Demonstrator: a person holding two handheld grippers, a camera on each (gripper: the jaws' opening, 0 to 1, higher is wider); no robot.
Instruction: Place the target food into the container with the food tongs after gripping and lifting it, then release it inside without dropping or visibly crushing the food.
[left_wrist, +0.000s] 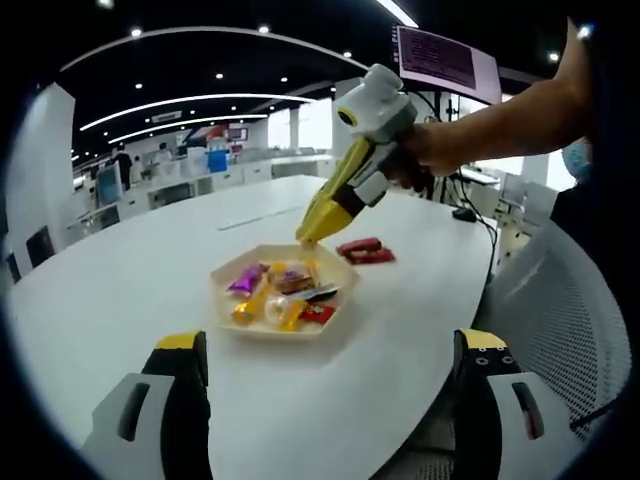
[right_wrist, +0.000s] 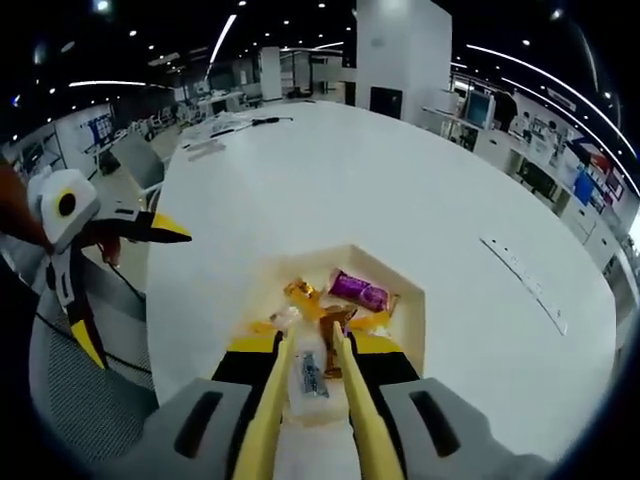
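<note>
Item: wrapped candies (right_wrist: 358, 290), light, crinkly, slippery, lying mid-frame in tray (left_wrist: 335, 325); you're gripping tongs (right_wrist: 310, 400) in right gripper (right_wrist: 312, 372). Pinch mid-wrapper.

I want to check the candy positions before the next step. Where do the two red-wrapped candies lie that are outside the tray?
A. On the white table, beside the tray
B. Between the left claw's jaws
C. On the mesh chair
A: in the left gripper view the two red-wrapped candies rest on the white table, just beyond the tray.

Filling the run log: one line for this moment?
right gripper: tips over beige hexagonal tray of wrapped candies | left gripper: open, idle | two red packets on table
</note>
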